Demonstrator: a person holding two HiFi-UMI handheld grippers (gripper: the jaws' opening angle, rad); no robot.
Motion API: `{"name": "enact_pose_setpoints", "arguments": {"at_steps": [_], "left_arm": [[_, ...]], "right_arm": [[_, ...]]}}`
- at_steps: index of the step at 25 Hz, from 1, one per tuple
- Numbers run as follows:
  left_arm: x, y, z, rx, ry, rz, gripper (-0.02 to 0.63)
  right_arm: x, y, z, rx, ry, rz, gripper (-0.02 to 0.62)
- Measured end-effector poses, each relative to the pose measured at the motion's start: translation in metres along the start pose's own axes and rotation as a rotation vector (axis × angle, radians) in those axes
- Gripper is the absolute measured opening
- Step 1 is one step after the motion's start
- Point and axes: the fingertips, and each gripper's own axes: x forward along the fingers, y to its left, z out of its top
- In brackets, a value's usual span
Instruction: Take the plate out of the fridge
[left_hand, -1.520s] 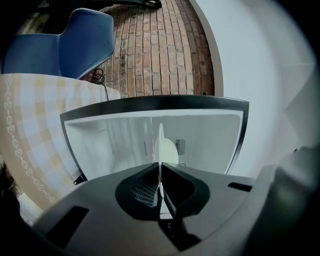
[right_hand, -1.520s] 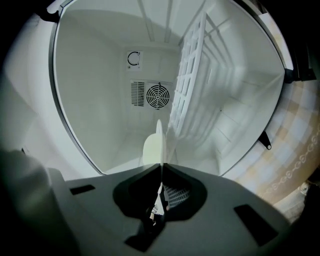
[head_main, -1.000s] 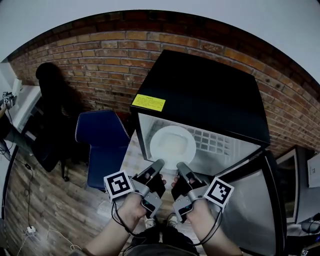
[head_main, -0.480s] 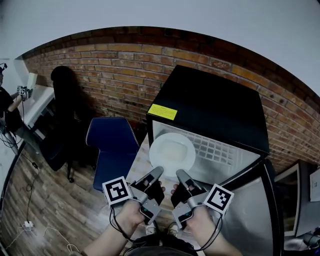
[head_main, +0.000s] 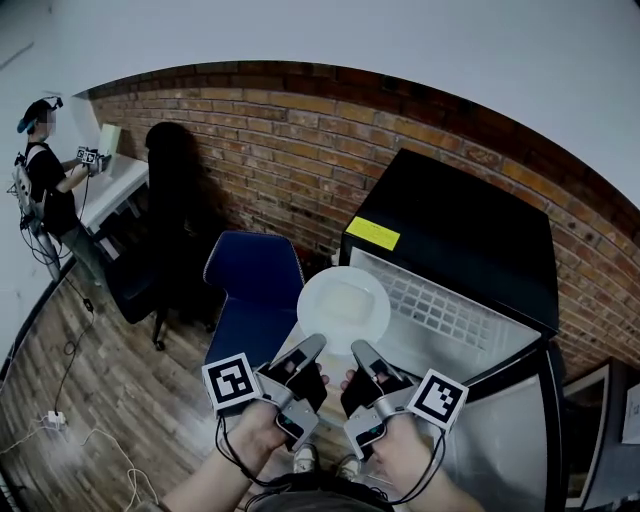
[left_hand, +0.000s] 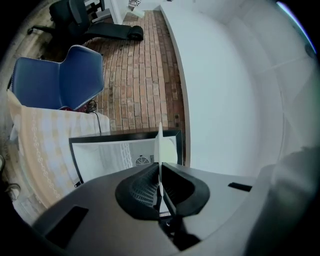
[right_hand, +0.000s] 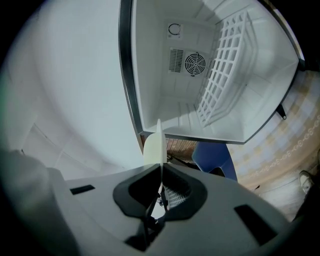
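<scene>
Our left tool (head_main: 312, 344) and right tool (head_main: 358, 348) are grey with black grips. Each carries a black-and-white marker cube (head_main: 232, 382), and thin black cables (head_main: 227, 441) loop beneath.

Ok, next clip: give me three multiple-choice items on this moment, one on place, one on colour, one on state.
1. Where is the round white plate? A) on a wire shelf B) held outside the open black fridge C) on a chair
2. What colour is the rectangular sticker on the fridge's top? A) yellow B) red C) green
3. How do the left tongs and right tongs stand? A) both open B) one open C) both shut on the plate's rim
Key: B, both tongs hold it before the opening; A, plain in the head view; C, each gripper view shows the rim pinched.
</scene>
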Motion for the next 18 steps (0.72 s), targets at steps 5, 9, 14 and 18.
{"name": "enact_pose_setpoints", "arguments": {"at_steps": [5,9,14,18], "left_arm": [[-0.022,-0.008,0.017,0.02,-0.064,-0.001,0.028],[-0.045,-0.01,0.032,0.03,-0.119,-0.002,0.028],[-0.07,-0.009,0.045,0.039,-0.181,0.006,0.028],[-0.091,-0.004,0.052,0.032,-0.233,0.032,0.028]], "right_arm": [[0.016,0.012,-0.02,-0.008,0.071,0.031,0.032],[0.03,0.018,-0.043,-0.019,0.128,0.053,0.032],[0.042,0.021,-0.067,-0.023,0.194,0.066,0.032],[0.048,0.018,-0.088,0.001,0.245,0.059,0.032]]}}
